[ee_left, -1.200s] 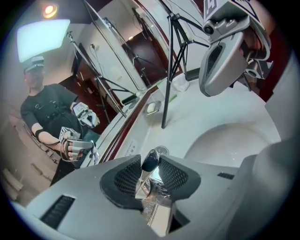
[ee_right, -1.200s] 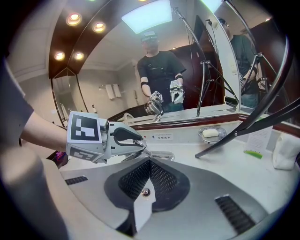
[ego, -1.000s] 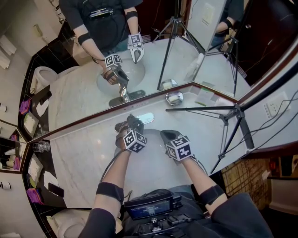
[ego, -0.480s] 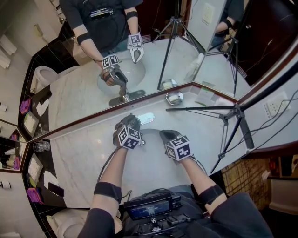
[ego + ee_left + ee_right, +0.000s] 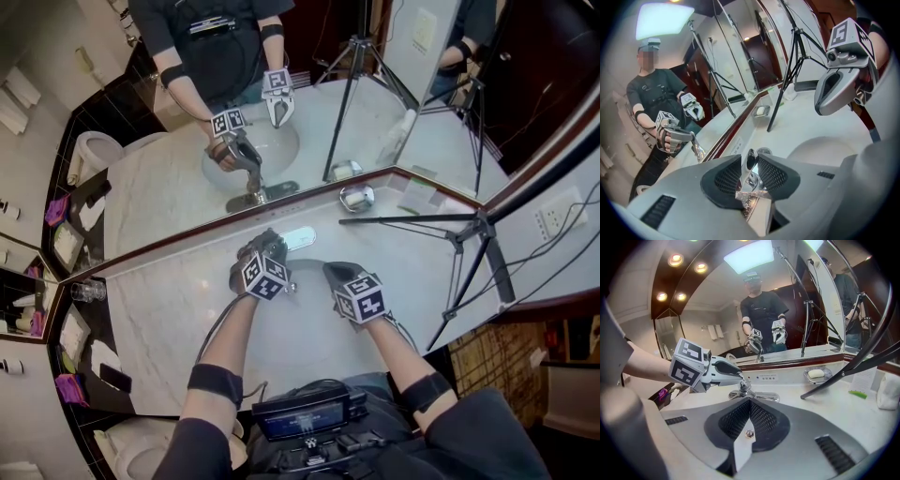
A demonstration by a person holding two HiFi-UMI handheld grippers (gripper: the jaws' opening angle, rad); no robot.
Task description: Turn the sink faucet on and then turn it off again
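Observation:
The chrome faucet (image 5: 746, 389) stands at the back of the white sink (image 5: 309, 274). My left gripper (image 5: 274, 246) sits right over it. In the left gripper view the faucet handle (image 5: 750, 160) lies between the mesh pads (image 5: 725, 177), which touch it on both sides; the jaws have just been closing a little on it. Something glints under the jaws, and I cannot tell whether water is running. My right gripper (image 5: 331, 271) hovers over the basin to the right, shut and holding nothing. The right gripper view shows the drain (image 5: 749, 433) just beyond its closed tips.
A soap dish (image 5: 354, 197) with a bar sits on the marble counter by the mirror. A black tripod (image 5: 478, 230) stands on the right, one leg (image 5: 848, 376) slanting across the counter. A glass (image 5: 84, 292) is at the far left. The mirror rises directly behind the faucet.
My left gripper has shifted slightly up and left over the faucet and rolled a little. The right gripper has stayed where it was.

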